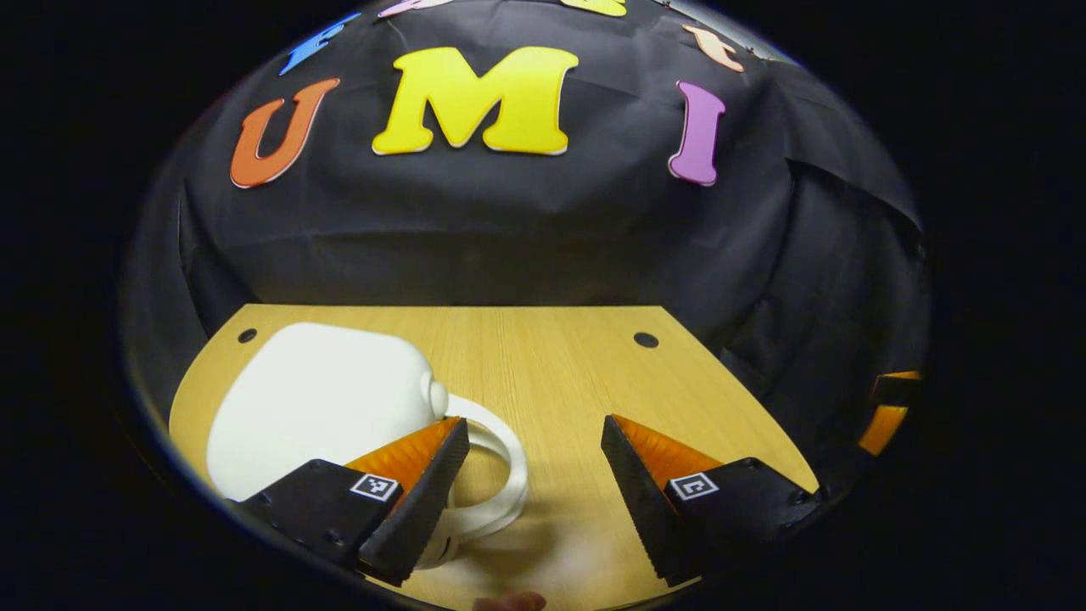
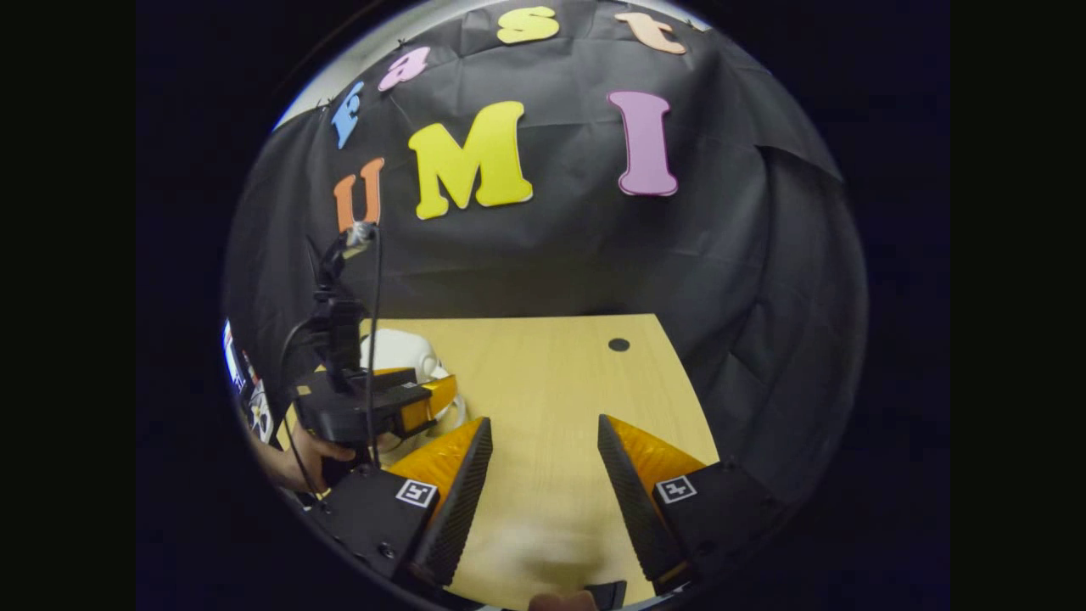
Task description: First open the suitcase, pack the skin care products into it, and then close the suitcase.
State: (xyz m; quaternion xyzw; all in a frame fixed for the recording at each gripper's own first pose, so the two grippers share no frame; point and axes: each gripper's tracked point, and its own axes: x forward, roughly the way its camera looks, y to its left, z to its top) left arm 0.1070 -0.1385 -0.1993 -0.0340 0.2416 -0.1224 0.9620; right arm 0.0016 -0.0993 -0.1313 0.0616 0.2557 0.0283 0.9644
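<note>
A small white hard-shell suitcase (image 1: 318, 403) lies shut on the wooden table (image 1: 560, 365), at the left in the left gripper view. Its white loop handle (image 1: 507, 475) points toward me. My left gripper (image 1: 534, 423) is open; its left finger (image 1: 416, 492) lies over the handle and the case's near corner, and the right finger is over bare wood. In the right gripper view my right gripper (image 2: 545, 421) is open over bare table (image 2: 543, 365). To its left the left gripper (image 2: 445, 392) stands in front of the suitcase (image 2: 399, 350).
A hand (image 2: 297, 462) holds the left gripper's body, with a cable rising from it. The black cloth wall closes the table's far and right sides. Small round holes (image 1: 646, 339) sit near the table's back edge. Part of another gripper (image 1: 887, 416) shows at the far right.
</note>
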